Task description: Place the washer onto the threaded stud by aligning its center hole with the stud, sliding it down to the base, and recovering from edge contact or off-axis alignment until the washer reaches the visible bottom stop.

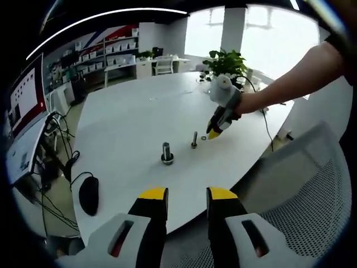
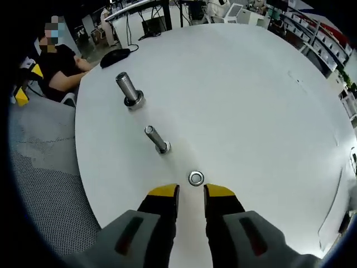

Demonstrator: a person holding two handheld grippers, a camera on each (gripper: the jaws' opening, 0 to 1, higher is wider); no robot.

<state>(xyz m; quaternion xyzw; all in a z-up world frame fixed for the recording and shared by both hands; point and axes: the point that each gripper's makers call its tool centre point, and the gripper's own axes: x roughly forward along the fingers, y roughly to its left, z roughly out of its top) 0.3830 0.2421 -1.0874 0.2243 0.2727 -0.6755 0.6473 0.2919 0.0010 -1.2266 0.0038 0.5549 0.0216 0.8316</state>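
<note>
Barely begun: washer not yet picked up

Plainly the washer [image 2: 196,178] lies flat on the white table [image 2: 251,100], just ahead of the right gripper [image 2: 191,194], whose jaws are parted with nothing between them. The slim threaded stud [image 2: 157,139] stands bare nearby, a thicker bolt [image 2: 128,89] beyond it. The left gripper [image 1: 187,194] hangs back off the table edge, released and empty. Grasping, aligning and sliding down all remain.
</note>
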